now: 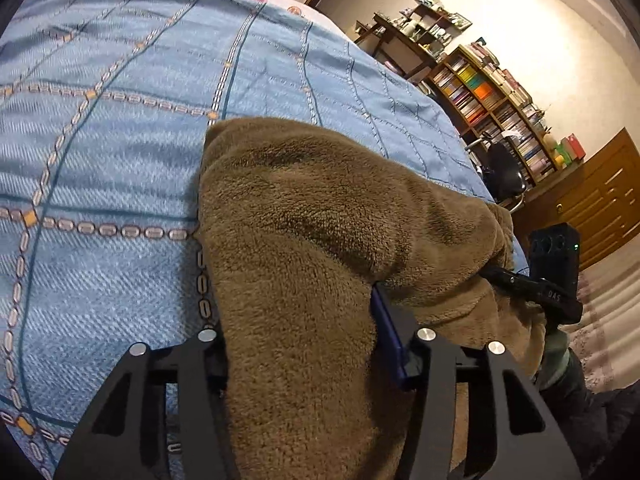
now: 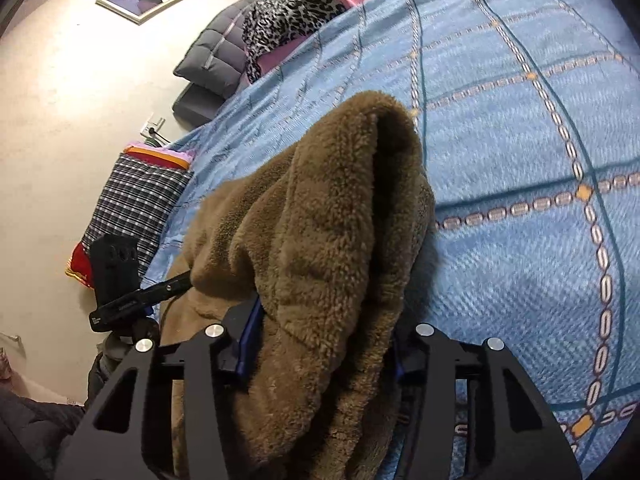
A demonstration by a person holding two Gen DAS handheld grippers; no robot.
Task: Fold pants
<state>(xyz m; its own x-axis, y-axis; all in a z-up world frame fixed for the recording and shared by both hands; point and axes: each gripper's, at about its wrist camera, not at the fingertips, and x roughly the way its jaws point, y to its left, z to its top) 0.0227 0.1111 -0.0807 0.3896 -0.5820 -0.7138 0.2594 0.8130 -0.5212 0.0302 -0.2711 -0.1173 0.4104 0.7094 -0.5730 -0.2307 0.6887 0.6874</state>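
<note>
The pants are brown fleece, bunched on a blue patterned bedspread. My left gripper is shut on a thick fold of the pants; the cloth fills the gap between the fingers and hides the tips. My right gripper is shut on another fold of the pants, which rises in a hump ahead of it. The right gripper also shows in the left wrist view at the pants' right edge. The left gripper shows in the right wrist view at the pants' left edge.
The bedspread stretches away ahead of both grippers. A leopard-print cloth and dark cushions lie at the bed's far end. A checked pillow lies beside the bed. A bookshelf and an office chair stand past the bed's edge.
</note>
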